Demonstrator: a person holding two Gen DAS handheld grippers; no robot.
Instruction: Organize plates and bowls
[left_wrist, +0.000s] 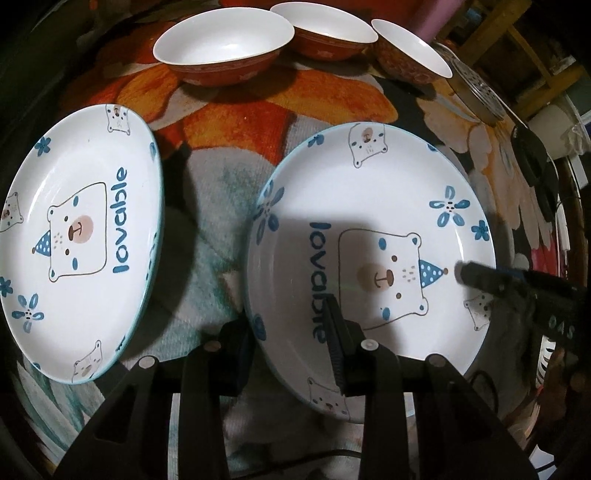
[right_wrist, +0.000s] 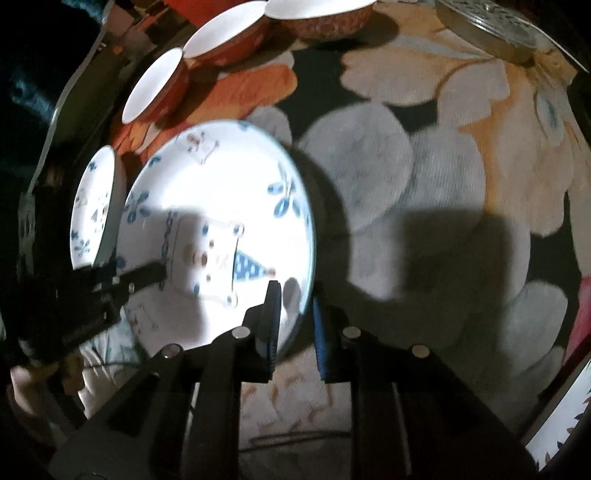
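White ceramic everywhere on my feed right now. Going left to right: off to the left of my left fingers sits a second bear plate (left_wrist: 79, 236) with "lovable" on it, apart from the one I'm holding, flat on the flowery cloth (left_wrist: 229, 125).

My left gripper (left_wrist: 291, 343) is clamped on the near-left rim of the main bear plate (left_wrist: 369, 229): one finger is outside the rim over the cloth, and the other finger (left_wrist: 338, 347) sits inside on the white surface.

Past the fingertips, three orange bowls (left_wrist: 223, 51) with white insides line up along the far edge of the cloth, with a round patterned lid (left_wrist: 476, 92) just right of them.

On the other side, my right gripper (right_wrist: 295, 325) pinches the opposite rim of that same plate: blue ribbed pads (right_wrist: 319, 332) on either side of the edge, pretty much closed on it. The picture is blurry, though, so I can't tell if the plate is clear of the cloth.
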